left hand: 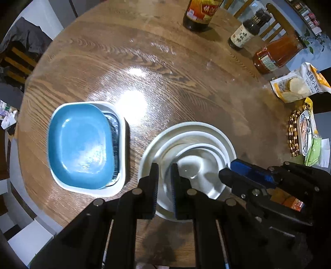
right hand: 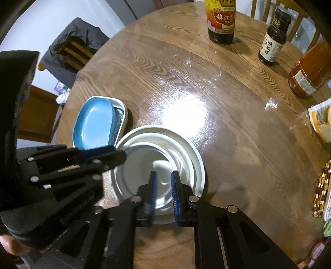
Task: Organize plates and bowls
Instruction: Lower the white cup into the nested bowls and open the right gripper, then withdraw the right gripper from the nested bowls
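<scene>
A stack of white round plates and bowls (left hand: pixel 196 125) (right hand: pixel 187 142) sits on the wooden table near its front edge. My left gripper (left hand: pixel 164 168) (right hand: pixel 122 155) points straight down and is shut on the stack's left rim. My right gripper (right hand: pixel 163 173) (left hand: pixel 227 171) is shut on the opposite, right rim; which bowl of the stack each one pinches is unclear. The white dishes look blurred between the fingers. To the left lies a blue rectangular dish (left hand: pixel 80 144) (right hand: pixel 93 124), nested over a blue-patterned dish (left hand: pixel 115 128) inside a white rectangular dish (left hand: pixel 124 149) (right hand: pixel 124 109).
A large vinegar bottle (left hand: pixel 198 14) (right hand: pixel 221 20), a small dark sauce bottle (left hand: pixel 246 31) (right hand: pixel 273 39) and a red sauce jar (left hand: pixel 275 55) (right hand: pixel 308 74) stand along the far right. A flour bag (left hand: pixel 300 82) and beaded trivet (left hand: pixel 292 134) lie at the right edge. Chairs surround the table.
</scene>
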{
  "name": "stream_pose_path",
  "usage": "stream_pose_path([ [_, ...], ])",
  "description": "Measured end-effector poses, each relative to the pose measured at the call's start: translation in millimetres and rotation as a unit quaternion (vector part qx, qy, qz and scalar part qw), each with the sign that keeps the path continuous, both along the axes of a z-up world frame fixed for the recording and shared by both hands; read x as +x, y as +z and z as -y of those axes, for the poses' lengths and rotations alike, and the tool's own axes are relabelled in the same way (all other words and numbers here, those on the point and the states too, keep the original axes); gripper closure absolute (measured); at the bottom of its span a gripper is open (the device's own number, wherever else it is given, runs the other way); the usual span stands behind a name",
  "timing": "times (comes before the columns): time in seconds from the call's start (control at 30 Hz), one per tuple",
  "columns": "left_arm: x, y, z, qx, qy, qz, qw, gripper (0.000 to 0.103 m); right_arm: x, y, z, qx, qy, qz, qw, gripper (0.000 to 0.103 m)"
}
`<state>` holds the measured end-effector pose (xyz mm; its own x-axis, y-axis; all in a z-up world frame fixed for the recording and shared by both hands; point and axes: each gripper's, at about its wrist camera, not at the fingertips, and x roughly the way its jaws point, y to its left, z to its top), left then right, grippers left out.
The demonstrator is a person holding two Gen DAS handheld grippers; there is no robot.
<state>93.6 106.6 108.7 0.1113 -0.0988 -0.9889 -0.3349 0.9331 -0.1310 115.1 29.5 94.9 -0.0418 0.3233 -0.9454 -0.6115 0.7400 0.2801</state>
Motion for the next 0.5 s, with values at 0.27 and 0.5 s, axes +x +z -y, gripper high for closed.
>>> stream_pose_path([
  [0.27, -23.8, 13.5, -9.4, 0.012, 0.0, 0.033, 0.9994, 0.063, -4.2, 3.1, 13.6, 0.022, -0.009, -0.003, 1.0, 0.088],
  [0.5, -49.5, 10.7, -12.8, 0.032, 0.007, 0.053, 0.998, 0.063, -11.2, 3.1, 23.3, 0.036, -0.016, 0.003, 0.999, 0.081],
])
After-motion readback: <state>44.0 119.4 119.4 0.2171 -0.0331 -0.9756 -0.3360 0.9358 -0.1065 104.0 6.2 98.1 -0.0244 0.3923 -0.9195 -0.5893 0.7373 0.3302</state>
